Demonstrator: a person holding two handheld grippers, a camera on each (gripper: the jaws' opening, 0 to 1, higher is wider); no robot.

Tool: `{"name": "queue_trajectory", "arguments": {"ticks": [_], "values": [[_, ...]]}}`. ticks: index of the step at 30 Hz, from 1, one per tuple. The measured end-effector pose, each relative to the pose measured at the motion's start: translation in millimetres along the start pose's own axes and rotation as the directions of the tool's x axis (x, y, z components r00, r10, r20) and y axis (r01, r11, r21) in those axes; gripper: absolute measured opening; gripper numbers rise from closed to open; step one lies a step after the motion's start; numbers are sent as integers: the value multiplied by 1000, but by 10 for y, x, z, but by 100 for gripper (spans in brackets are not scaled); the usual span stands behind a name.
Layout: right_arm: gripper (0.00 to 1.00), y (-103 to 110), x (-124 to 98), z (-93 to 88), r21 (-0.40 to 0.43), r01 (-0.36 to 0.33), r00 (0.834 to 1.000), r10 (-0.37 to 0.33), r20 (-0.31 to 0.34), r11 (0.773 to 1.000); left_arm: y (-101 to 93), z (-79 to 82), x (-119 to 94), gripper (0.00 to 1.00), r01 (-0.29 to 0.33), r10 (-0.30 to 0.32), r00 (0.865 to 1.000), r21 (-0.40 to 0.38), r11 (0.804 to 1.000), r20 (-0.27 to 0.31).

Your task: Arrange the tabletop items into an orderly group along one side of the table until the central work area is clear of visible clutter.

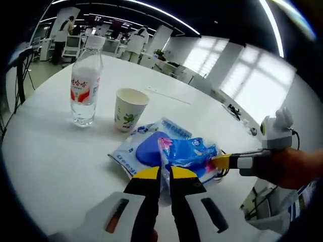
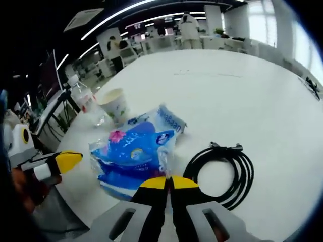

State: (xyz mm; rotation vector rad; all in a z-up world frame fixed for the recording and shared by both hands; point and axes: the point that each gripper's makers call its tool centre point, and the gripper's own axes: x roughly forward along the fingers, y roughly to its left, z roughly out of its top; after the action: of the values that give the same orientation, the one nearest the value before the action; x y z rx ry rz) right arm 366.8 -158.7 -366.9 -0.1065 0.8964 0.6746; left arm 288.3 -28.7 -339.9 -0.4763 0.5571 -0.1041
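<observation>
Crinkly blue plastic packet (image 1: 174, 151) pinched by both closed hand-held grippers (image 1: 165, 174) (image 2: 168, 182); one paper cup (image 1: 129, 108) at 11 o'clock, one coiled black cable (image 2: 222, 171).

Water bottle (image 1: 86, 80): clear plastic with white cap and red-and-white label, upright on the white counter (image 1: 60, 161), just beside the paper cup.
Paper cup (image 1: 129, 109): white with a green print, upright, open mouth up, between the bottle and the packet.
Blue plastic packet (image 1: 169, 151): crinkled clear-and-blue bag with white lettering and a pink spot, lying flat near the counter edge, close to the cup.
Black cable (image 2: 224, 171): coiled in a loose round loop, flat on the counter, just beside the packet.
</observation>
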Motion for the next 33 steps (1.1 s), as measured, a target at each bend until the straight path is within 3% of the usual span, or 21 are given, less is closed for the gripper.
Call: {"name": "queue_trajectory", "arguments": {"ticks": [3,7,10,14,18,24,27,33], "values": [[0,-151,45,60,29,10,1000,-11,20,1000,-9,19,-35,4,1,-1,1000,9,1000,6],[0,-131,-57,93,47,18,999,-20,32,999,-2,19,-44,7,-2,2,1000,23,1000,2],[0,-286,16,145,57,24,999,-27,40,998,10,32,-73,8,-8,8,1000,37,999,0],[0,-316,-72,238,77,33,998,-38,55,996,62,31,-151,13,-16,16,1000,54,998,-6],[0,-571,-43,336,108,47,996,-55,68,993,157,127,-261,19,-29,27,999,55,998,34],[0,-881,-68,489,146,83,992,-95,78,986,357,277,-426,31,-69,62,996,117,991,58],[0,-1126,-40,562,180,112,989,-128,78,977,375,369,-501,36,-51,39,997,159,986,72],[0,-1461,17,719,190,144,985,-159,67,971,463,476,-669,41,-38,21,994,167,985,107]]}}
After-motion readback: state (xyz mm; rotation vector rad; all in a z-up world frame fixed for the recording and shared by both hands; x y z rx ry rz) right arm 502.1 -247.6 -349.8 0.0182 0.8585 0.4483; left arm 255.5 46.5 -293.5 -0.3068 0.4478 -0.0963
